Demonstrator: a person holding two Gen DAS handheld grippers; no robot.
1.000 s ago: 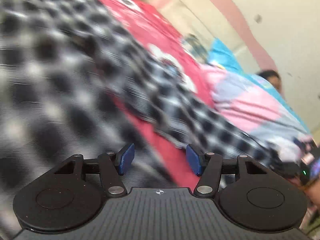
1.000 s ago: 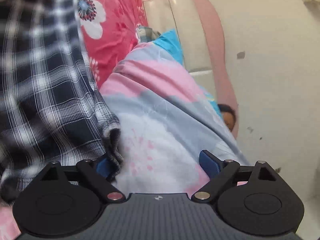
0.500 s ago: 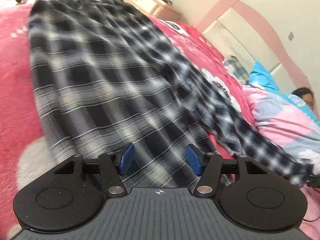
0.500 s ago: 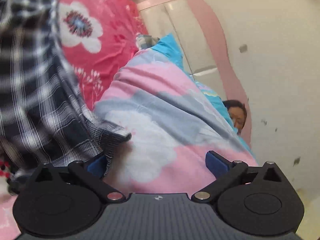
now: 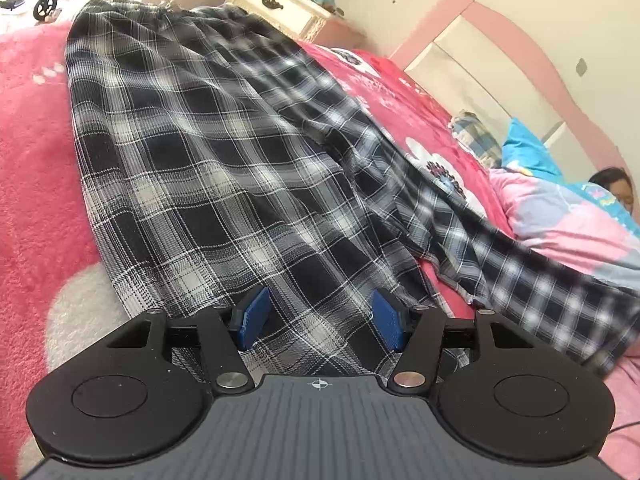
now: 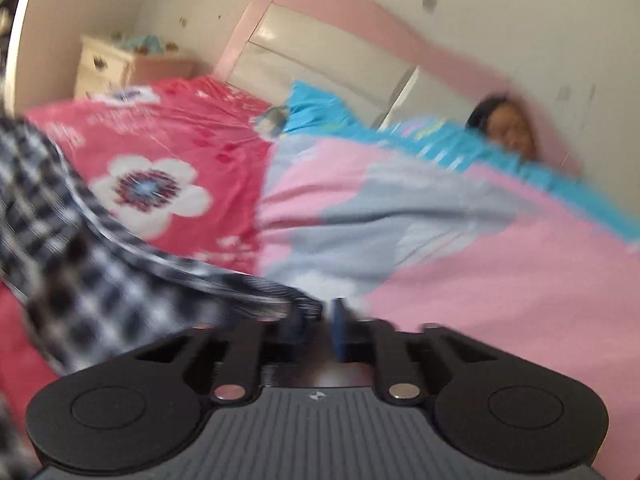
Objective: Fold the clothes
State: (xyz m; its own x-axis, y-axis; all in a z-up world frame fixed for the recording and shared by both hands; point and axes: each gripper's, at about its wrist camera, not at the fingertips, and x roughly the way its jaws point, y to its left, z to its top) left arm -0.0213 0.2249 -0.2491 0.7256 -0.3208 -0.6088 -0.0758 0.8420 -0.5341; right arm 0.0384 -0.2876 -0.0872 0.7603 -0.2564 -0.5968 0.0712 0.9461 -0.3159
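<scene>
From the left wrist view, one pair of plaid trousers [image 5: 224,168] lies spread on the red bedspread [image 5: 36,128], its long axis running from the waistband at the far edge, near the cream nightstand [image 5: 280,8], down toward the camera. Two legs show: one broad and flat straight ahead, the other angling off right toward the pink-and-blue quilt [image 5: 560,220]. Bare red cover lies open to the left of the trousers, and a narrow red wedge between the two legs. The pink headboard [image 5: 500,40] closes the bed on the right. The left gripper [image 5: 320,320] stands partly open over the near leg's hem, cloth lying between the blue pads, which do not press on it.

From the right wrist view, blurred, the right gripper [image 6: 320,320] has just closed, its jaws pinched on the trousers' hem [image 6: 296,304], which stretches off left. Beyond the trousers lies open red cover with one large white flower [image 6: 152,192]. The quilt fills the right side, a person [image 6: 508,128] lying under it against the headboard.
</scene>
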